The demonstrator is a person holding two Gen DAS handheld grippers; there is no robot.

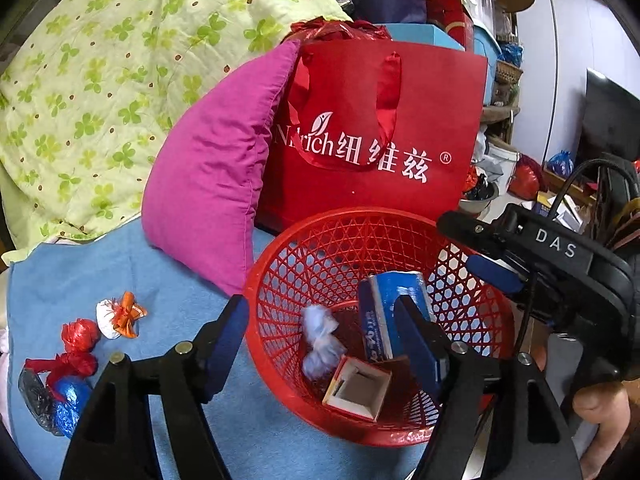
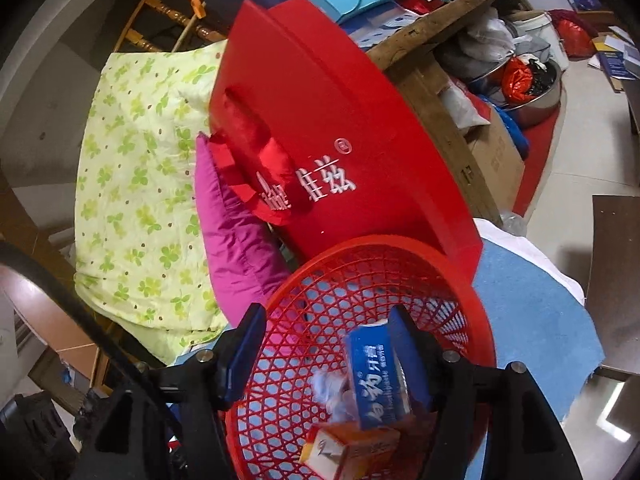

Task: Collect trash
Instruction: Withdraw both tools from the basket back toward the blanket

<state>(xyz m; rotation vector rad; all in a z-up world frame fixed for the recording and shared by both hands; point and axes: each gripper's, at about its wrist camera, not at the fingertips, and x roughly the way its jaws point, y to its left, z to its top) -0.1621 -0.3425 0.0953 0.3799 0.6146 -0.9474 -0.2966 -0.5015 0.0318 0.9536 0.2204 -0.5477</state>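
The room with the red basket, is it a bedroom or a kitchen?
Probably a bedroom, and a cluttered one. A clover-print quilt and a pink pillow lie on a blue sheet, with a wooden headboard behind them.

- The blue box in the basket is partly hidden behind a gripper finger.
- The orange box, lower centre, is blurred.
- The foil bundle, lower left, is half hidden.
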